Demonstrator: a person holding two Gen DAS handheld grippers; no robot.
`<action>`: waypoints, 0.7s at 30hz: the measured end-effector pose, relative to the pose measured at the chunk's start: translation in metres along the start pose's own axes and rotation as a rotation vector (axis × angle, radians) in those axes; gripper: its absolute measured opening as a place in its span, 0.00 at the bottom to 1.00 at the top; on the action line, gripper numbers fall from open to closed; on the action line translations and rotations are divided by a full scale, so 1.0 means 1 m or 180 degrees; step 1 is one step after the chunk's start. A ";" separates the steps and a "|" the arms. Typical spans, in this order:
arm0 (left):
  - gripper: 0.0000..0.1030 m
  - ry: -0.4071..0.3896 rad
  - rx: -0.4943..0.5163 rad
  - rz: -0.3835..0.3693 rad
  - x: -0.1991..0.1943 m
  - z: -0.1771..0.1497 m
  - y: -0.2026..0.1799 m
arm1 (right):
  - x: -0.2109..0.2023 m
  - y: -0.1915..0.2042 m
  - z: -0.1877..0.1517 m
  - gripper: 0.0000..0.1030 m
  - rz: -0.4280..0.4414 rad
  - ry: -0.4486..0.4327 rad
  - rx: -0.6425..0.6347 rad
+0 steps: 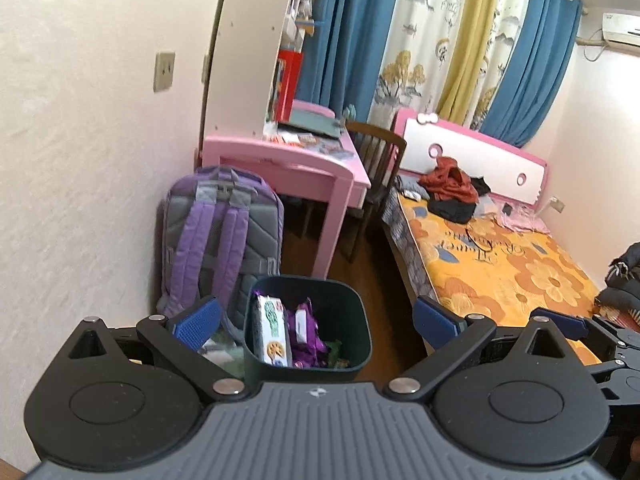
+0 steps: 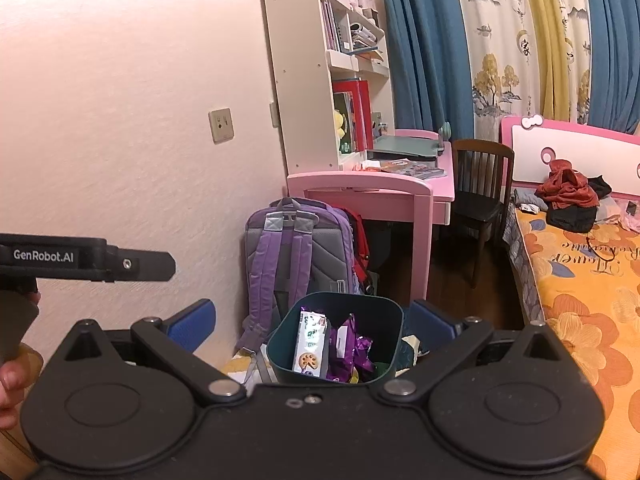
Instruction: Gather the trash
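A dark green trash bin (image 1: 352, 320) stands on the floor and holds a white snack box (image 1: 273, 330) and a purple wrapper (image 1: 306, 330). My left gripper (image 1: 316, 324) is open and empty, its blue pads on either side of the bin, above it. In the right wrist view the bin (image 2: 390, 316) shows the same box (image 2: 310, 340) and purple wrapper (image 2: 350, 348). My right gripper (image 2: 312, 326) is open and empty, also over the bin. The left gripper's body (image 2: 88, 264) shows at the left of that view.
A purple backpack (image 1: 218, 240) leans on the wall behind the bin. A pink desk (image 1: 288, 160) with a shelf and a dark chair (image 1: 378, 168) stand beyond. A bed with an orange flowered cover (image 1: 500, 264) and clothes (image 1: 452, 184) lies to the right.
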State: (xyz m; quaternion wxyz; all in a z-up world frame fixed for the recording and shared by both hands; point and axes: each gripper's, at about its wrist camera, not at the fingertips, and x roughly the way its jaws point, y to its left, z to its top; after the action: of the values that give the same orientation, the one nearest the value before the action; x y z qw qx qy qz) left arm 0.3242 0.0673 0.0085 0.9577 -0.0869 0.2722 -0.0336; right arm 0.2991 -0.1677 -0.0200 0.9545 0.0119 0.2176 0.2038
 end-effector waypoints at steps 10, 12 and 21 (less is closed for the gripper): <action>1.00 -0.0092 0.0251 0.0308 -0.003 0.002 -0.008 | -0.001 0.000 0.000 1.00 0.0017 -0.0020 -0.0010; 1.00 -0.0044 0.0207 0.0257 -0.002 0.003 -0.006 | -0.001 0.001 0.000 1.00 0.0007 -0.0024 -0.0008; 1.00 -0.0104 0.0173 0.0122 -0.004 0.007 -0.003 | -0.001 0.000 0.000 1.00 0.0011 -0.0016 -0.0002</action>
State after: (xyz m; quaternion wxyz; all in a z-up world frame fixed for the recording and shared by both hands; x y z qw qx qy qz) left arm 0.3240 0.0654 0.0174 0.9645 -0.0562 0.2571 -0.0212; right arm 0.2985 -0.1675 -0.0195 0.9546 0.0125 0.2152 0.2055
